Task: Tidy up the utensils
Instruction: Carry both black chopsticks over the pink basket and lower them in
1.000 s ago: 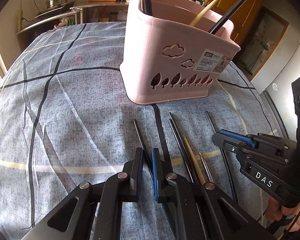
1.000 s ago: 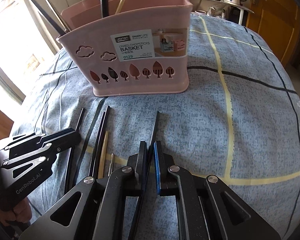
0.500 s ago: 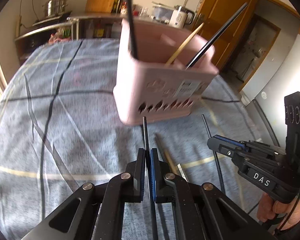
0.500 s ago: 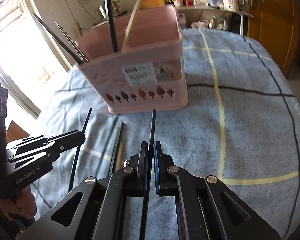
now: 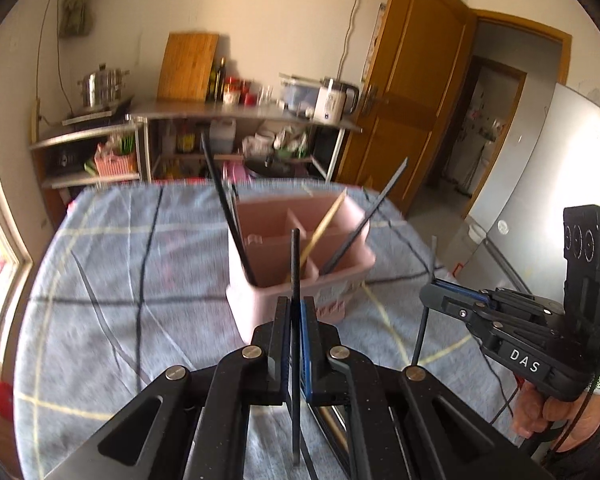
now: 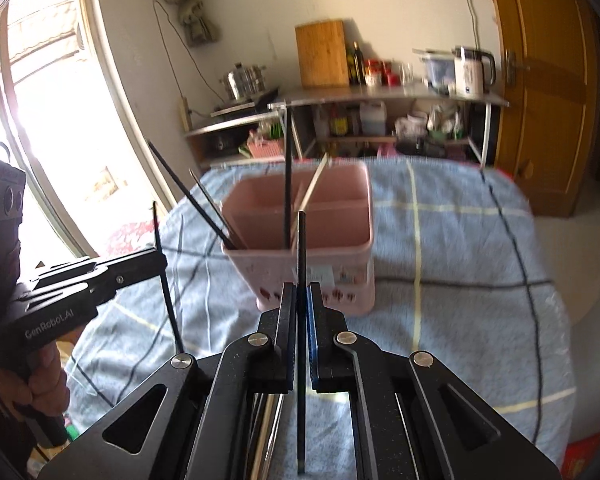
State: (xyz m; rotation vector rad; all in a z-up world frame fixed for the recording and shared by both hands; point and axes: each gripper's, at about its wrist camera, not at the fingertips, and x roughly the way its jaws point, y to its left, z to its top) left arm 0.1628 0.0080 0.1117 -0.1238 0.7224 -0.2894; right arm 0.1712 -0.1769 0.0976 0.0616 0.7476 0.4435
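Observation:
A pink chopstick basket (image 5: 260, 272) (image 6: 340, 240) stands on the blue checked cloth, with several black and wooden chopsticks leaning in its compartments. My left gripper (image 5: 295, 304) is shut on a black chopstick (image 5: 295, 256), held upright in the air in front of the basket. My right gripper (image 6: 301, 292) is shut on another black chopstick (image 6: 301, 240), also lifted above the cloth. Each gripper shows in the other's view: the right gripper (image 5: 430, 292) at the right, the left gripper (image 6: 162, 256) at the left, both with a chopstick pinched.
More chopsticks (image 5: 336, 420) lie on the cloth (image 5: 120, 280) under the grippers, partly hidden. A metal shelf (image 6: 380, 96) with a kettle, pot and cutting board stands behind the table. A wooden door (image 5: 404, 92) is at the right.
Both grippers closed on a black chopstick each and rose off the cloth. The basket now looks lower and farther, and I see into its top.

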